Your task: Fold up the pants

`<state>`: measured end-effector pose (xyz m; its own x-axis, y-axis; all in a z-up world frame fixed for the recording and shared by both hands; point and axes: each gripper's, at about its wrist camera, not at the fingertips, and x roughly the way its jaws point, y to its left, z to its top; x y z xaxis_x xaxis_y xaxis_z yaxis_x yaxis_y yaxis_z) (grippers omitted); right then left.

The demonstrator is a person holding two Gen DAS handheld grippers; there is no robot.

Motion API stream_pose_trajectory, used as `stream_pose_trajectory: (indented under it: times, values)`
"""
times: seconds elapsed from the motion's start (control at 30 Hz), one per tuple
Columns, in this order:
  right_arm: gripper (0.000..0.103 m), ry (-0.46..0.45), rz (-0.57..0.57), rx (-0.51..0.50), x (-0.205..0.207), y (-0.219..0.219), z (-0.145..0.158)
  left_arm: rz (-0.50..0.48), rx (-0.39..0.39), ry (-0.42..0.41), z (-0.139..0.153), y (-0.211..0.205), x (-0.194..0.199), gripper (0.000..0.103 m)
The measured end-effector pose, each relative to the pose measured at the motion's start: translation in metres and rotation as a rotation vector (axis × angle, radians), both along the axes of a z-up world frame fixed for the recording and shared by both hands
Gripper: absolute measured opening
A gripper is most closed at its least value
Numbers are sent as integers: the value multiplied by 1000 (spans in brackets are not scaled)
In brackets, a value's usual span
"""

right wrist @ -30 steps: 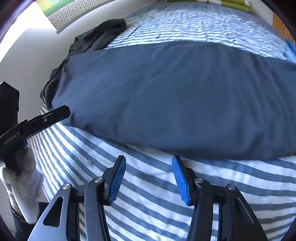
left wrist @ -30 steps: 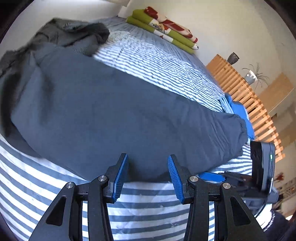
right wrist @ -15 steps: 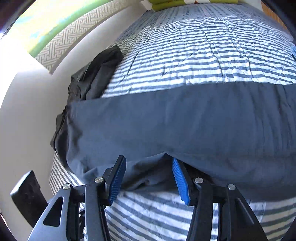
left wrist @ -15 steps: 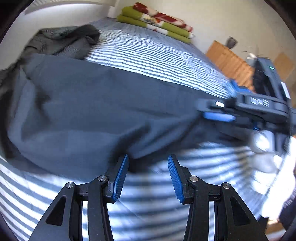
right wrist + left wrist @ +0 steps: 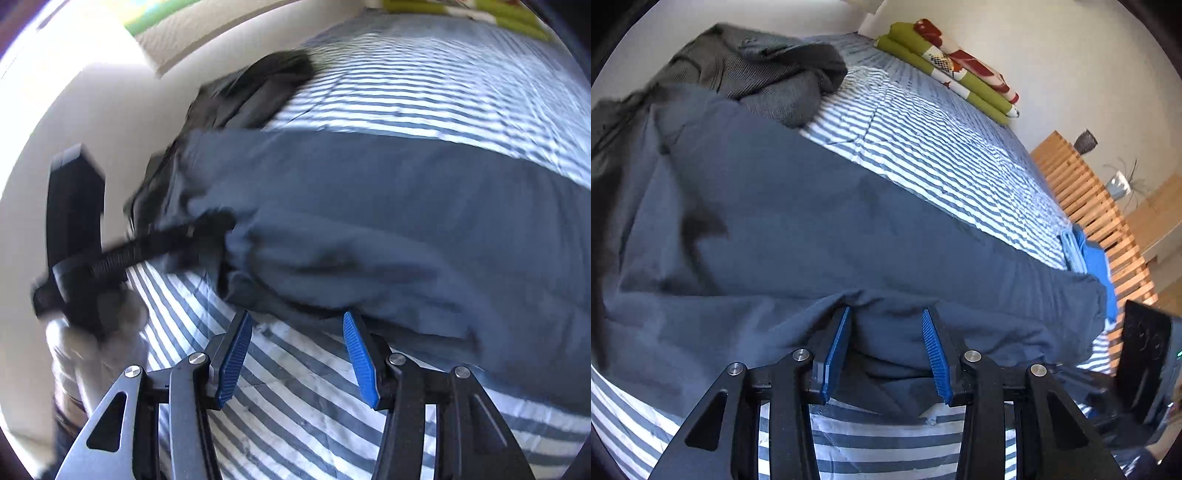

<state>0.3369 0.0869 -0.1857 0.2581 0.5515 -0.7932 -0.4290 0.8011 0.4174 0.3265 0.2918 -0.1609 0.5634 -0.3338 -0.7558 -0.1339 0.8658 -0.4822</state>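
The dark blue pants [image 5: 827, 236] lie stretched across the striped bedspread [image 5: 945, 155], running from left to right just ahead of both tongs. The left gripper [image 5: 886, 350] stands wide, its blue pads [image 5: 836, 350] to either side of a bunched near edge of the pants; cloth sits between the fingers, but the pads do not press it. Past its left finger, a heap of grey clothing [image 5: 768, 74] overlaps the far end of the pants, so that where one cloth ends and the other begins is hard to tell. Far ahead and to the right lie folded green and patterned blankets [image 5: 960, 74], and a wooden slatted frame [image 5: 1100, 221] runs along the right; the black body low at the right edge is cut off by the frame. The right gripper [image 5: 297, 350] is also wide open, its tips at the lifted near hem of the pants [image 5: 369, 229], with bare bedspread [image 5: 295, 406] between the fingers. To its left, the other gripper [image 5: 122, 254] is smeared by motion blur, and its tips vanish into the fabric, so its hold there cannot be made out from this view.
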Motion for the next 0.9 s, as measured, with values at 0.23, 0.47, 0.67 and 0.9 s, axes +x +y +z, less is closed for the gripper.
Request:
stream_pose_trajectory:
  times: [0.23,0.47,0.67,0.9]
  values:
    - [48,65,-100,78,43,2,-5,-11,29,-29,10,8,-30,42]
    - [48,124,-190,131,72,-8,-11,-90,146,-16,2,-36,-32,42]
    - [48,117,-186,116,73,-7,-9,-111,312,39,-26,-73,-6,26]
    - [48,127,-170,80,70,-14,-11,-177,342,0,-18,-84,-29,2]
